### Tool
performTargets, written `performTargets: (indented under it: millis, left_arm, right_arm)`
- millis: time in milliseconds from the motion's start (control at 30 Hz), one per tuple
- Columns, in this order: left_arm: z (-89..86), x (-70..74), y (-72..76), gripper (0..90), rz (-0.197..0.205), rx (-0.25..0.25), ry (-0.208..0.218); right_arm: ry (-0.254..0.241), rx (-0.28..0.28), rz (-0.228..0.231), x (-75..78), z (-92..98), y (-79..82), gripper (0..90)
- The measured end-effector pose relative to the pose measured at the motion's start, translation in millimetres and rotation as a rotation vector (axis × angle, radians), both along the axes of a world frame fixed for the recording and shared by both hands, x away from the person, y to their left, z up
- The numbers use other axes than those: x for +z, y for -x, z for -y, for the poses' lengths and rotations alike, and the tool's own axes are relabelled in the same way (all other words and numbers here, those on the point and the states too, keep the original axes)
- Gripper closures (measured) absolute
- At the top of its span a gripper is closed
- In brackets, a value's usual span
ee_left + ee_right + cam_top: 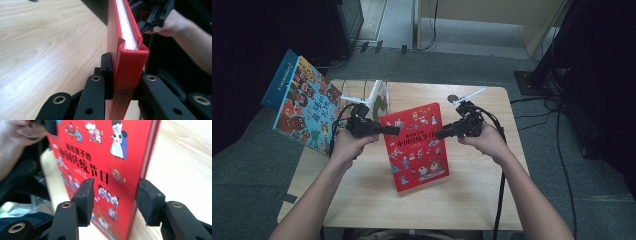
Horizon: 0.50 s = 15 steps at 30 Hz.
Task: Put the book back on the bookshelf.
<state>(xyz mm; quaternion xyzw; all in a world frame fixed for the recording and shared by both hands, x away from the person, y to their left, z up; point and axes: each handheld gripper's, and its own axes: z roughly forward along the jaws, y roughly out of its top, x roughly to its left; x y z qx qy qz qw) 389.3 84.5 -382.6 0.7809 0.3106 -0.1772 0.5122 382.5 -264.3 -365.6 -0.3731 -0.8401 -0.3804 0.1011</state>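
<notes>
A red picture book (414,147) with cartoon figures on its cover stands tilted over the middle of the wooden table (472,200). I cannot tell whether its lower edge rests on the wood. My left gripper (394,131) is shut on the book's spine edge, and the left gripper view shows its pads (107,67) pressed on both covers of the red book (130,57). My right gripper (439,134) is at the opposite edge. Its jaws (113,200) straddle the red book (100,152) with the pads standing off it, open.
A larger blue picture book (302,105) leans at the table's left edge. A clear and white stand (374,97) sits behind the red book, with a small dark disc (452,98) at the back. Cables trail over the floor at right.
</notes>
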Motion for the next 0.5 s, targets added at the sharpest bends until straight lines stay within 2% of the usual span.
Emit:
performTargets:
  millis: [67, 100, 233, 367, 500]
  left_arm:
    - [-0.3, 0.5, -0.1, 80.7, 0.008, 0.015, -0.034]
    - [-1.8, -0.3, -1.0, 80.7, -0.012, 0.022, -0.021]
    - [-1.9, 2.7, 0.1, 80.7, 0.007, 0.04, -0.027]
    - [-2.0, 6.9, 0.1, 80.7, 0.007, 0.053, -0.034]
    - [-1.1, 12.9, 0.7, 80.7, 0.013, 0.065, -0.049]
  right_arm:
    - [-0.005, -0.011, 0.011, -2.6, 2.7, 0.6, 50.5]
    - [-0.02, -0.02, 0.025, -3.6, 5.1, 1.1, 50.5]
    - [-0.021, -0.025, 0.073, -7.4, 6.8, 5.2, 50.1]
    - [-0.023, -0.019, 0.13, -17.9, 5.3, 10.7, 47.2]
    - [-0.016, -0.007, 0.136, -26.5, 4.1, 13.9, 47.2]
